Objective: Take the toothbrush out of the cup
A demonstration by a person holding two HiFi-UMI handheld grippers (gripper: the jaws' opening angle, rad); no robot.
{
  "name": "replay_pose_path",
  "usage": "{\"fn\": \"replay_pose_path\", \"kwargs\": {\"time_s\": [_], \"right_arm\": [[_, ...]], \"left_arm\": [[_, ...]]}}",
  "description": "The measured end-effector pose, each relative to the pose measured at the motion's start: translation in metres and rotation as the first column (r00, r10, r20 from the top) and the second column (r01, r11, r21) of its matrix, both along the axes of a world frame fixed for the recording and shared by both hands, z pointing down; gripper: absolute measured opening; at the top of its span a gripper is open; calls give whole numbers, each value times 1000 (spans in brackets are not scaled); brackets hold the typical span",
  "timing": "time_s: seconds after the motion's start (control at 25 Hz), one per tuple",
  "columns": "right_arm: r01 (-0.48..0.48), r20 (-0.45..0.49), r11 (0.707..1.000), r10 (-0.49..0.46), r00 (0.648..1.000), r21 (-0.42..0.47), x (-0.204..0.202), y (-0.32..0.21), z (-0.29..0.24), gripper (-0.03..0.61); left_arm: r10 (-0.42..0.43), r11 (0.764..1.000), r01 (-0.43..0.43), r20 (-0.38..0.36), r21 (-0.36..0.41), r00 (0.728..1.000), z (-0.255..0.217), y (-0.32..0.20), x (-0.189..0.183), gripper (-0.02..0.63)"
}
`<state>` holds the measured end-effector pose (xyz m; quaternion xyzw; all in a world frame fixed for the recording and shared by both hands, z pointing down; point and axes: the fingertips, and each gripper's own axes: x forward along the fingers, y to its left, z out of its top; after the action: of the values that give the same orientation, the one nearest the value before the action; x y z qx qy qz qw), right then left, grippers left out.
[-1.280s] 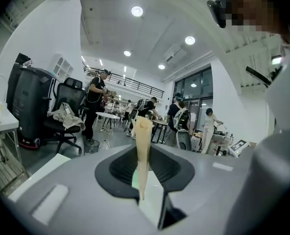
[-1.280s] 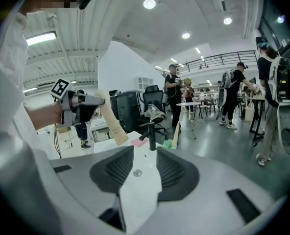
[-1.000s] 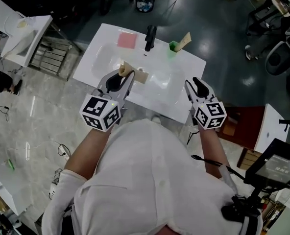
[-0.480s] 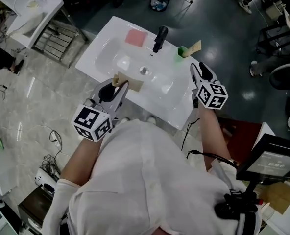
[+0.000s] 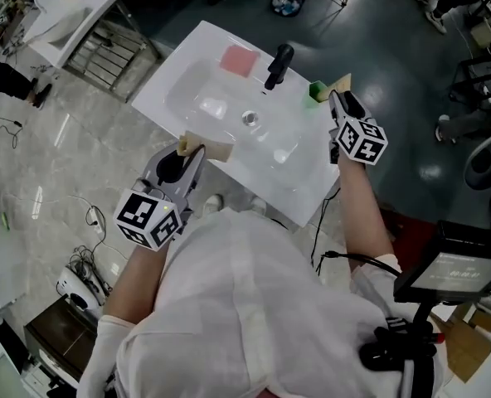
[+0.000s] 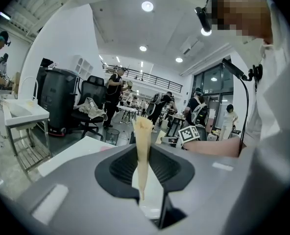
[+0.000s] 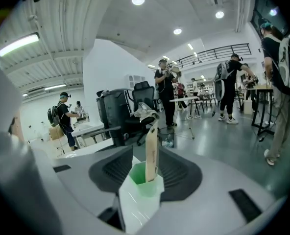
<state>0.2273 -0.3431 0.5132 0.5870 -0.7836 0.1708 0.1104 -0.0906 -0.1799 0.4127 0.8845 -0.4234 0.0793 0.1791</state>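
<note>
At the sink's back right corner stands a green cup (image 5: pixel 315 92) with a flat beige toothbrush (image 5: pixel 342 82) leaning out of it. My right gripper (image 5: pixel 337 99) has come right up to it. In the right gripper view the cup (image 7: pixel 144 189) sits between the spread jaws, which do not press on it, and the toothbrush (image 7: pixel 151 152) stands upright in it. My left gripper (image 5: pixel 191 150) hangs over the sink's near edge, shut on a similar flat beige piece (image 5: pixel 216 147). That piece (image 6: pixel 143 148) shows edge-on between the left jaws.
The white sink (image 5: pixel 177 66) carries a black faucet (image 5: pixel 278 65) at the back, a pink pad (image 5: pixel 238 59) to its left and a drain (image 5: pixel 249 118) in the basin. A metal rack (image 5: pixel 104 36) stands at the far left, office chairs at the right.
My right gripper has travelled from the sink's near right edge to the green cup at the back. The left gripper has drifted a little toward the near edge, still gripping its beige piece.
</note>
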Motion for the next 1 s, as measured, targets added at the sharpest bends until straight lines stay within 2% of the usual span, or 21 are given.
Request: {"fn": "replay_pose_path", "kwargs": {"time_s": [0.36, 0.52, 1.0], "right_arm": [[7, -31, 1000, -7, 1000, 8, -8, -15, 2, 143], [-8, -40, 1000, 8, 999, 14, -6, -15, 4, 63], [22, -69, 998, -18, 997, 58, -14, -15, -11, 51]], "left_arm": [[-41, 999, 41, 16, -25, 999, 4, 15, -8, 77], [-48, 998, 48, 20, -28, 999, 4, 19, -10, 77], [-31, 999, 31, 16, -31, 999, 6, 14, -5, 77]]}}
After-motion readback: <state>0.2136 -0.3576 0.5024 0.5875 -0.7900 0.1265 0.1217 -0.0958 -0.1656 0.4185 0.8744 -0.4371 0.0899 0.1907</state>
